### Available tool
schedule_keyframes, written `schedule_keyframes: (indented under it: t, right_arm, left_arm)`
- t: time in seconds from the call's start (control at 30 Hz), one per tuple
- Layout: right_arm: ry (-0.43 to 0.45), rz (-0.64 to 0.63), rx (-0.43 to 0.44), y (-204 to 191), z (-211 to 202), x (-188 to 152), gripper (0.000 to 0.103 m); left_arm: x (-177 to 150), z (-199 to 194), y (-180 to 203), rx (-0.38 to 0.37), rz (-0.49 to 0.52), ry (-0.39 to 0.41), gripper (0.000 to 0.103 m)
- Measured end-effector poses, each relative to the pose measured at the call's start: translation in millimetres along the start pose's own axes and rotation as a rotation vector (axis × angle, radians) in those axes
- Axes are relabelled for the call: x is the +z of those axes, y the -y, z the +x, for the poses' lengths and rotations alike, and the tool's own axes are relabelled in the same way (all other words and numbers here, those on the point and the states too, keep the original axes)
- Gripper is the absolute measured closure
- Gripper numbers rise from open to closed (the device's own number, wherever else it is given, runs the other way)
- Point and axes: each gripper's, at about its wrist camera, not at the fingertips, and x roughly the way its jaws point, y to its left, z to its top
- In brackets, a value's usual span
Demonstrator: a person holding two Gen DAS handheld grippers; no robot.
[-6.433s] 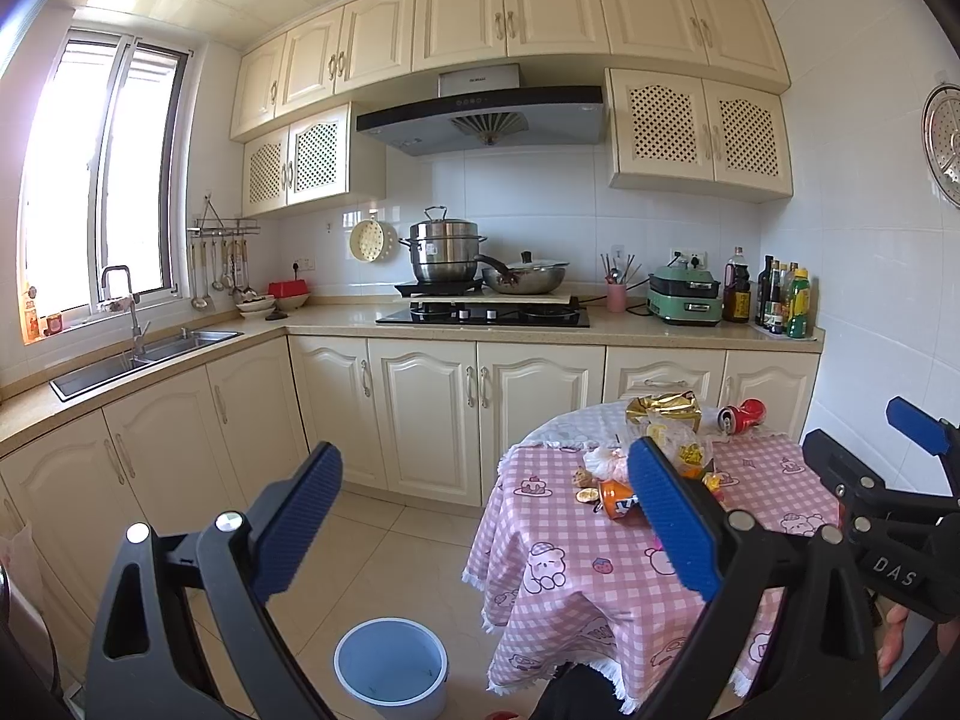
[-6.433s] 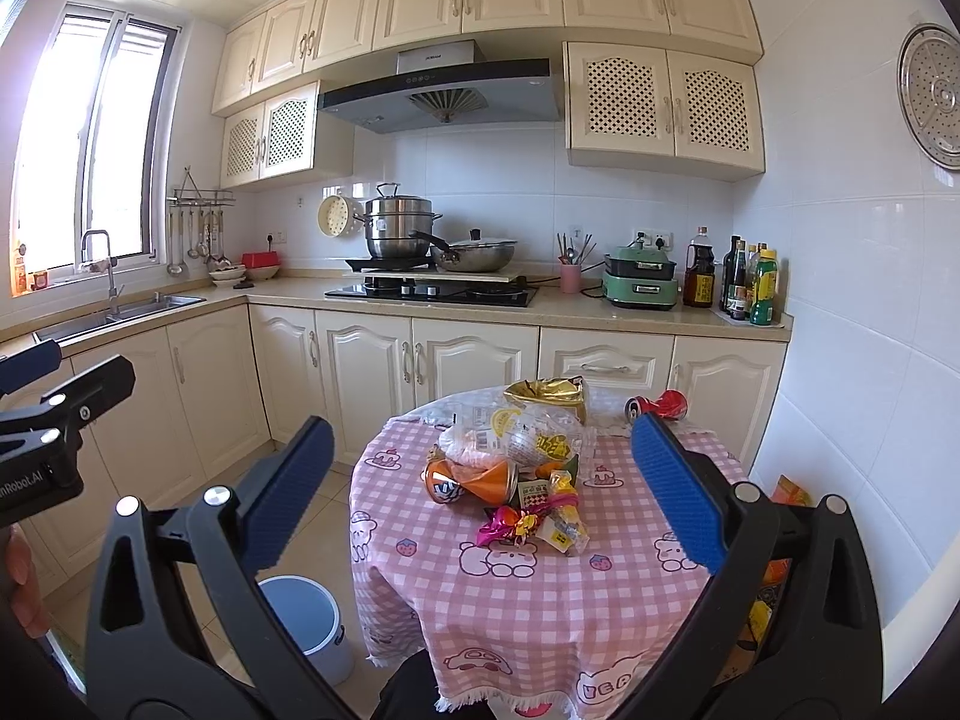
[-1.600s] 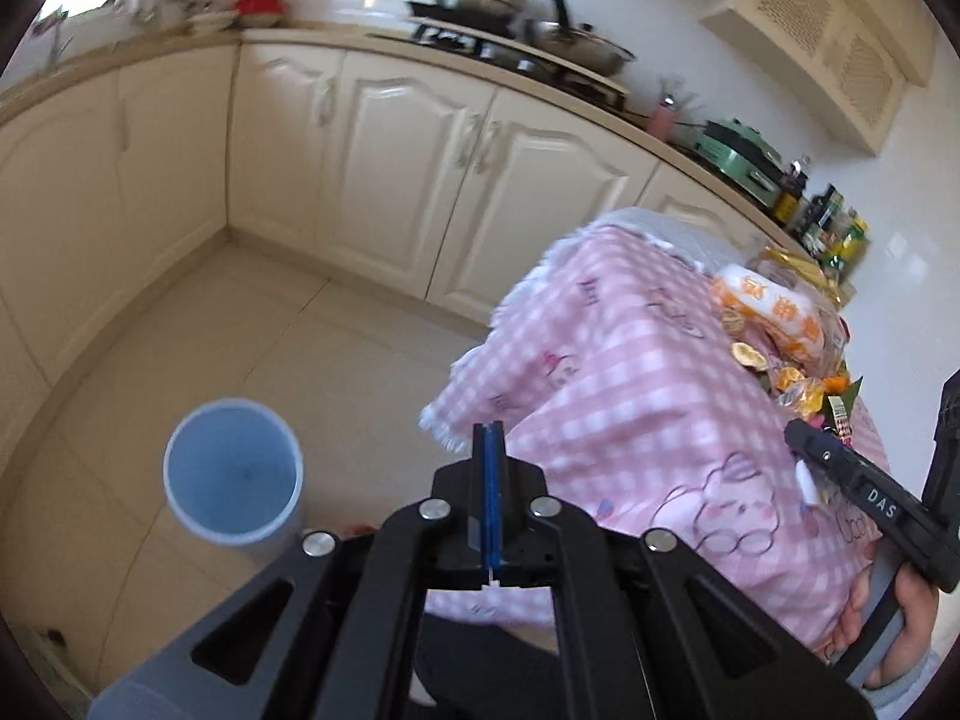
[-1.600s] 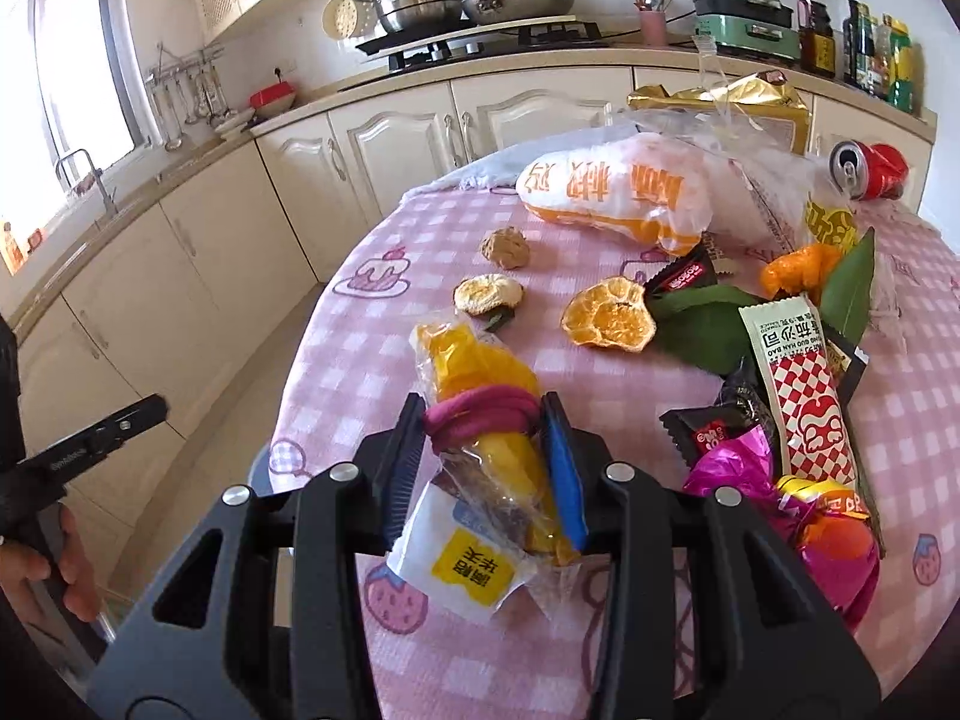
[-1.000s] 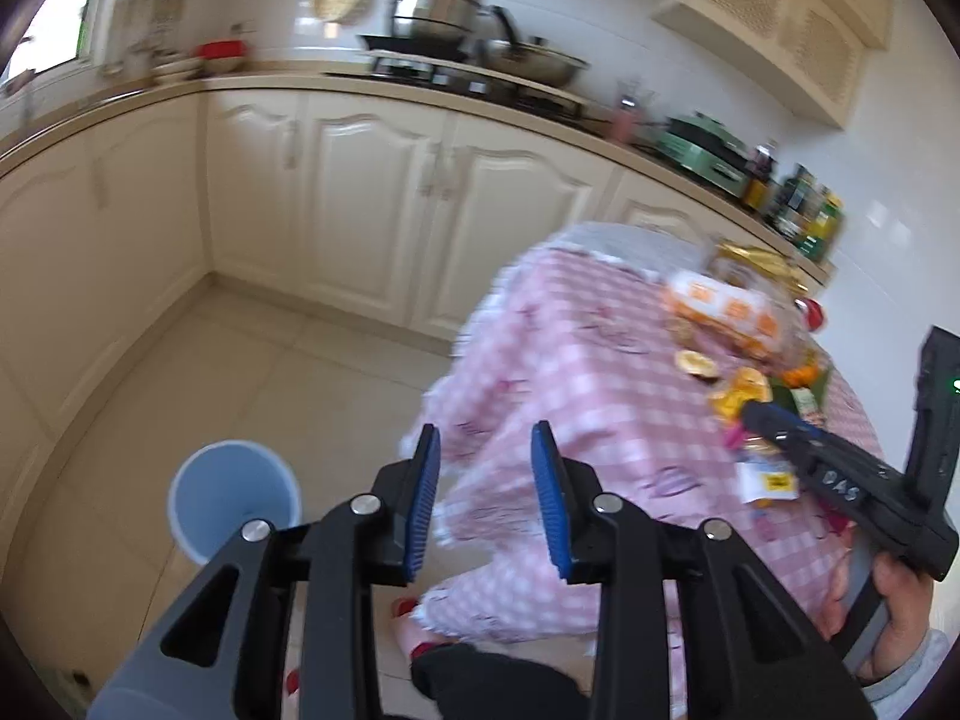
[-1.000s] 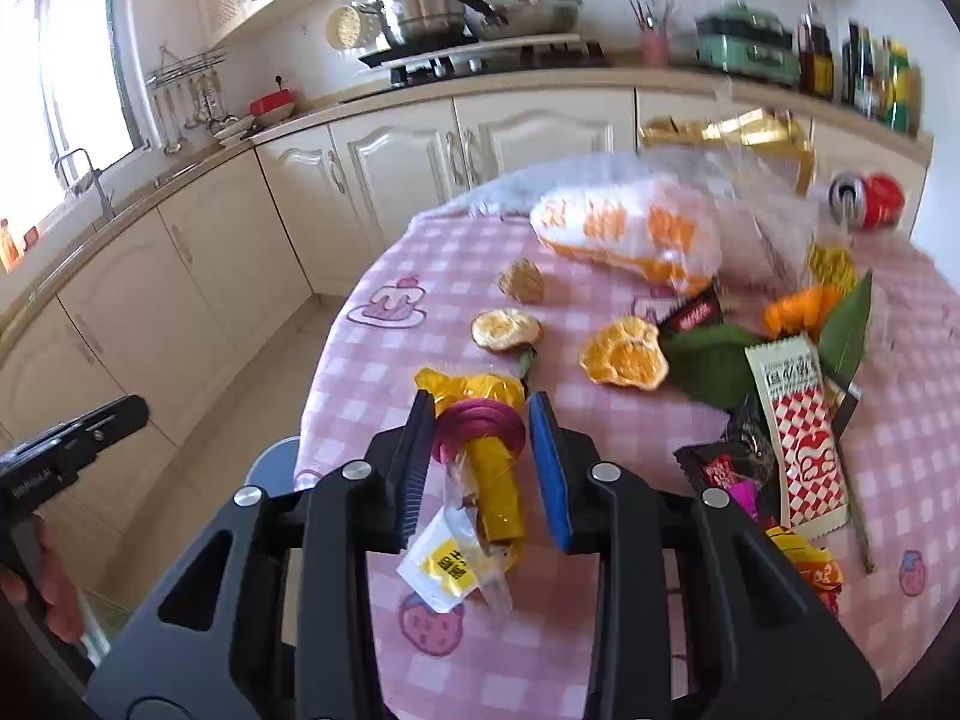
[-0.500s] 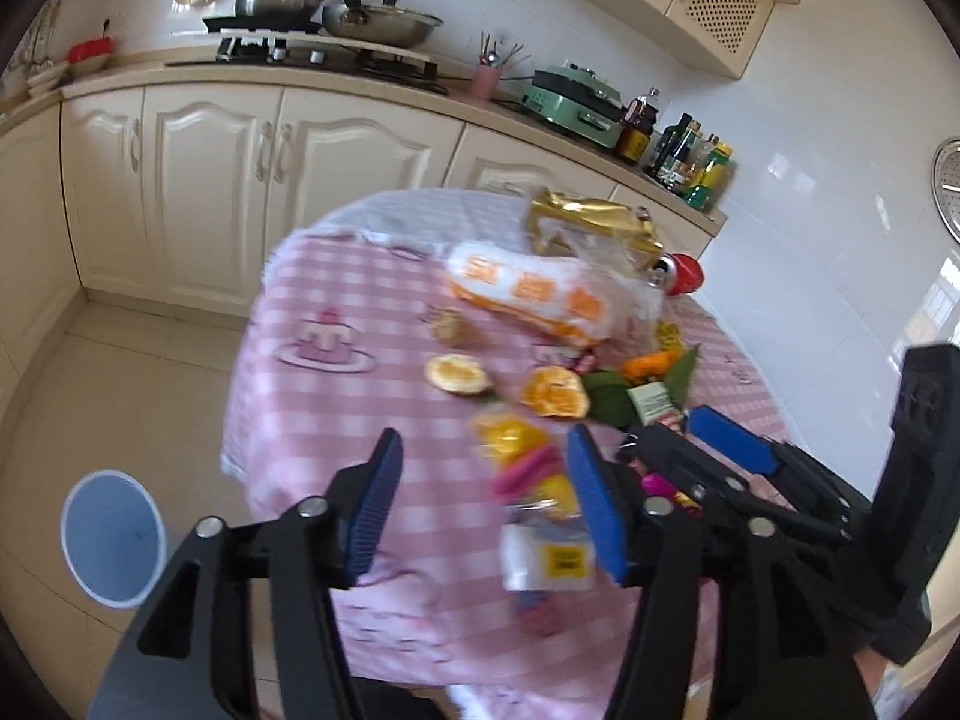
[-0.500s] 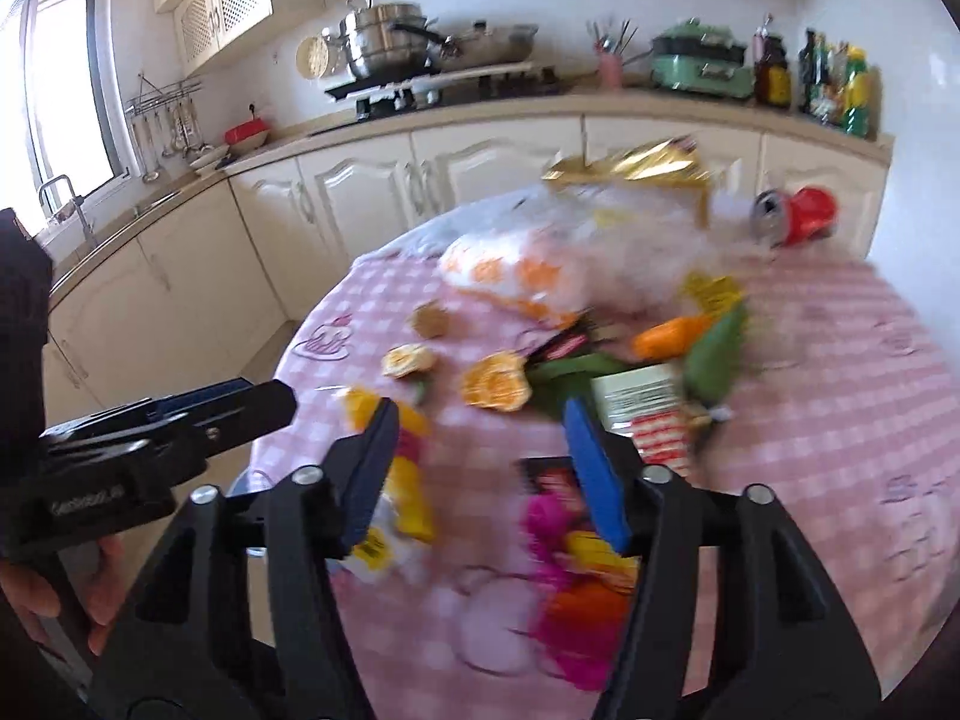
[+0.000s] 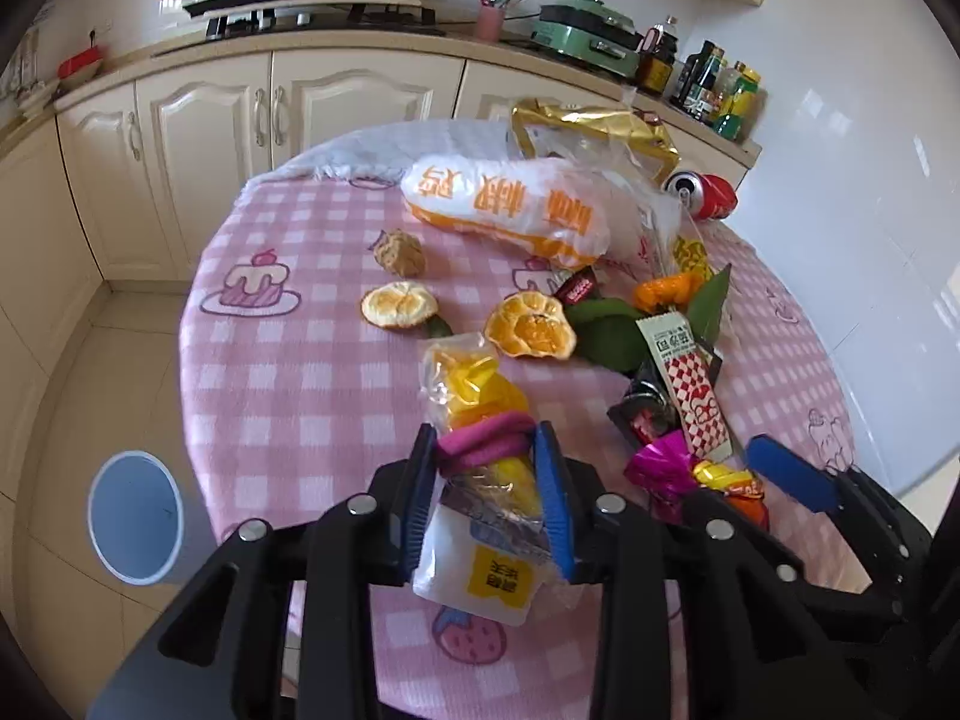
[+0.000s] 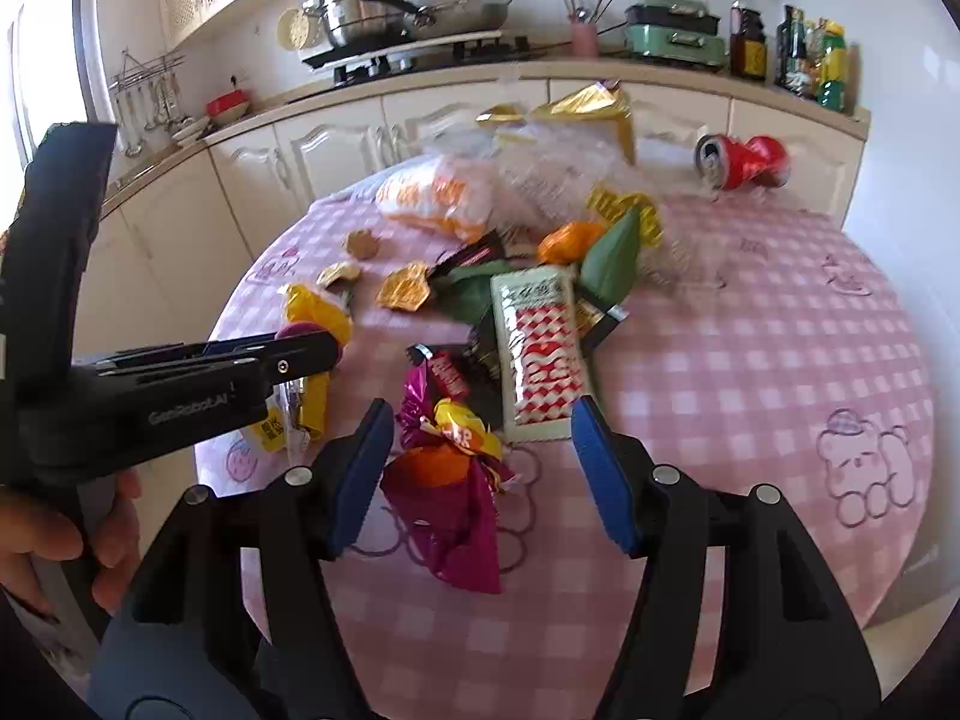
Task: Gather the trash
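Both grippers angled down, side by side.
Left gripper (image 9: 487,495) just closed, pinching; right gripper (image 10: 480,474) spread wide, unclamped.

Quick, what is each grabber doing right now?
Left gripper: jaws just closed onto the yellow plastic snack wrapper with the purple band.
Right gripper: open, holding nothing, over the crumpled magenta foil wrapper.

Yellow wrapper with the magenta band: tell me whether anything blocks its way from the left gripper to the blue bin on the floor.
Nothing visible does. The left gripper is closed on the yellow wrapper near the table's left edge, and the blue bin stands open on the floor beyond that edge, with only bare tile around it.
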Motion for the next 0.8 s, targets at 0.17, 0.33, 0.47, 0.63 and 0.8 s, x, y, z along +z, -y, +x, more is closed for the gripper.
schedule_keyframes:
  t: [0.17,0.33,0.47,0.63,0.8]
  right_arm:
    - [-0.014,-0.026,0.014,-13,5,0,0.069]
    - [0.035,-0.041,0.032,-27,-12,4,0.070]
    - [0.095,-0.077,0.087,-60,-23,23,0.070]
    - [0.081,-0.173,0.212,-146,18,46,0.070]
    - [-0.018,-0.298,0.331,-258,103,39,0.070]
  left_arm:
    - [-7,-13,-6,-0.034,-0.006,0.017,0.072]
    - [-14,-40,-20,-0.073,-0.020,0.070,0.072]
    - [-17,-69,-45,-0.071,-0.039,0.137,0.072]
    - [-33,-86,-132,0.038,-0.158,0.169,0.072]
    - [-61,-70,-248,0.173,-0.322,0.116,0.072]
